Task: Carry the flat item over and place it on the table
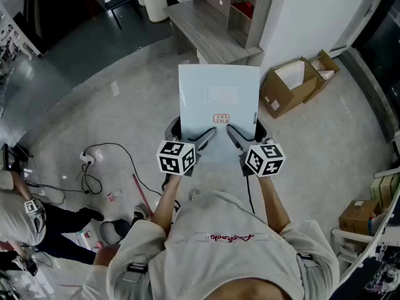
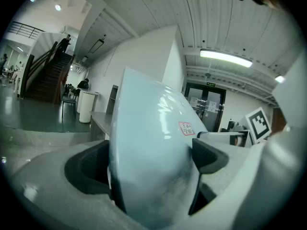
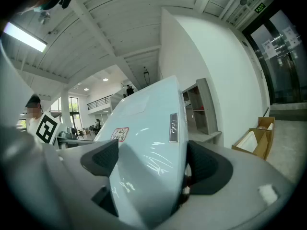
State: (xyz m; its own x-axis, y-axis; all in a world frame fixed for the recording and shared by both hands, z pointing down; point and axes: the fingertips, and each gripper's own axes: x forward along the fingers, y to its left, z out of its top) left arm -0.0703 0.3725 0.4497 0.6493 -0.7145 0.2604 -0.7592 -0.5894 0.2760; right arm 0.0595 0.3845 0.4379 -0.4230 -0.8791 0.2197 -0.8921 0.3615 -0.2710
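A flat pale blue item [image 1: 219,102] with a small red-printed label is held level above the floor in front of me. My left gripper [image 1: 192,133] grips its near left edge and my right gripper [image 1: 248,132] its near right edge. In the left gripper view the flat item [image 2: 153,138] fills the gap between the dark pads [image 2: 209,155], which press on both faces. The right gripper view likewise has the item [image 3: 148,143] clamped between the two pads [image 3: 207,166]. A low wooden table [image 1: 206,27] stands ahead of the item.
A shelf unit [image 1: 245,5] stands behind the table. Open cardboard boxes [image 1: 290,83] lie on the floor to the right, another box [image 1: 359,216] at the right edge. Cables and a power strip [image 1: 90,161] trail at left, beside a second person [image 1: 28,220].
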